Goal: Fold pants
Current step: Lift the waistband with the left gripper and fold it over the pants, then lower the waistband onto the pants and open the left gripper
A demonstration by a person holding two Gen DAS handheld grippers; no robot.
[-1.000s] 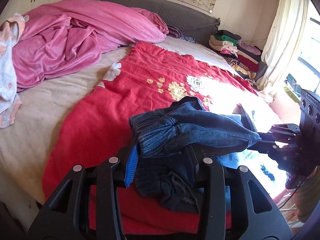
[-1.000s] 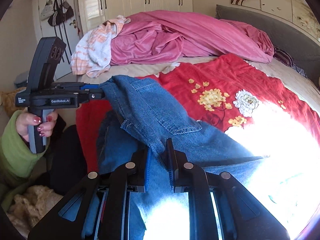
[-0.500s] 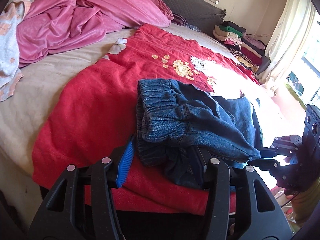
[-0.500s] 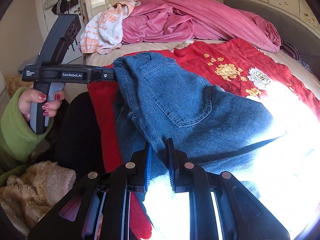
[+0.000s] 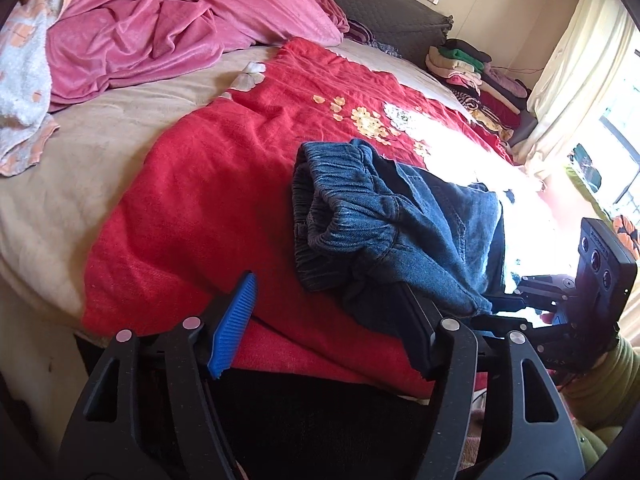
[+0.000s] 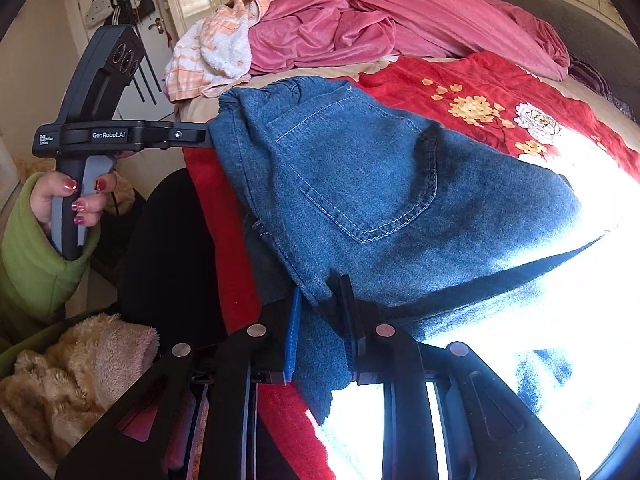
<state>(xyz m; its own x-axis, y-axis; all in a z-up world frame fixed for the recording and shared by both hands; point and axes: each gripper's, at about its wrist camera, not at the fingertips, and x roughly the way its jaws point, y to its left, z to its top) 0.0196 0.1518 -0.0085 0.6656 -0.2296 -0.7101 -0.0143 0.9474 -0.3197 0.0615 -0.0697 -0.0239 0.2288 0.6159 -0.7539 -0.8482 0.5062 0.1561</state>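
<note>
- Your left gripper [image 5: 332,320] is wide open; the blue pad sits at 7 o'clock, the other finger lies under the jeans' edge, clamping nothing.
- Your right gripper [image 6: 320,332] stands parted by a narrow gap, with denim hanging between the pads; whether they pinch it, you cannot tell.
- The jeans [image 5: 384,224] lie bunched on the red blanket [image 5: 208,200] near the bed's front edge, waistband toward 10 o'clock.
- Open red blanket extends toward 9 and 12 o'clock; the pink duvet [image 5: 168,20] lies well apart at 11 o'clock.
</note>
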